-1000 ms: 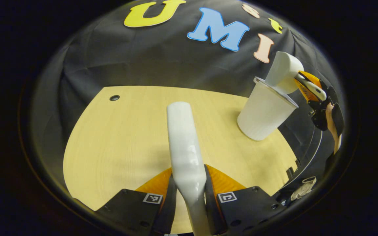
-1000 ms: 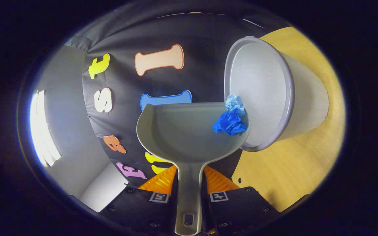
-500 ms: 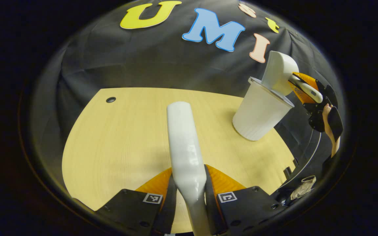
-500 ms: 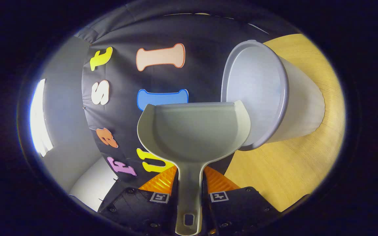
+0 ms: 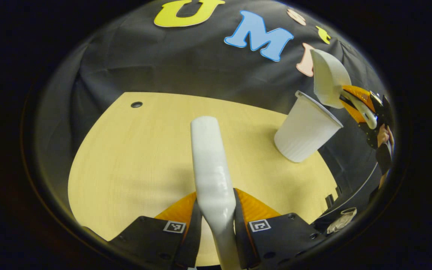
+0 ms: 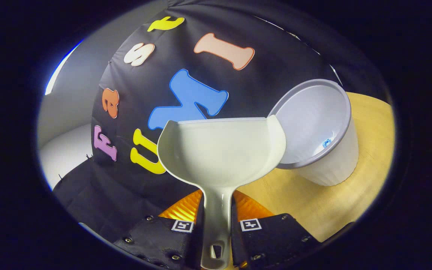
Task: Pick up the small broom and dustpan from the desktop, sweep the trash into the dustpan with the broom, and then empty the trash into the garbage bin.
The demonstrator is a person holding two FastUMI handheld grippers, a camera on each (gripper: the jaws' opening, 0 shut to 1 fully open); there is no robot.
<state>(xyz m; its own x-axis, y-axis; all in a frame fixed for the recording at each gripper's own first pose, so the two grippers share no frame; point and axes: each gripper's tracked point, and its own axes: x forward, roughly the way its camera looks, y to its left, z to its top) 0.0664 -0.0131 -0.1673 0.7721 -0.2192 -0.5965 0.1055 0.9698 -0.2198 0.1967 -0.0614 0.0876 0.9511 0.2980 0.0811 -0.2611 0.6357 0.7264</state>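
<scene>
While the left gripper [image 5: 216,221] is clamped with both fingers on the handle of the small broom [image 5: 210,165], the broom runs forward over the middle of the desk [image 5: 133,157], pointing toward its far edge. The right gripper [image 6: 216,221] is likewise closed on the handle of the dustpan [image 6: 219,150], both fingers pressing its sides; the pan's scoop is bare. In the right gripper view the pan's right corner overlaps the rim of the garbage bin [image 6: 326,165]; whether they touch cannot be told. A speck of blue trash [image 6: 327,143] lies inside the bin, low against its wall. In the left gripper view the bin [image 5: 304,129] stands near the desk's far right edge, and the dustpan [image 5: 328,80] hangs above its rim with the right gripper [image 5: 362,107] behind it.

A second ago the blue trash sat at the pan's right corner against the bin's mouth; half a second ago the pan was already bare. Since then the dustpan has risen above the rim, while the broom is held as before.
</scene>
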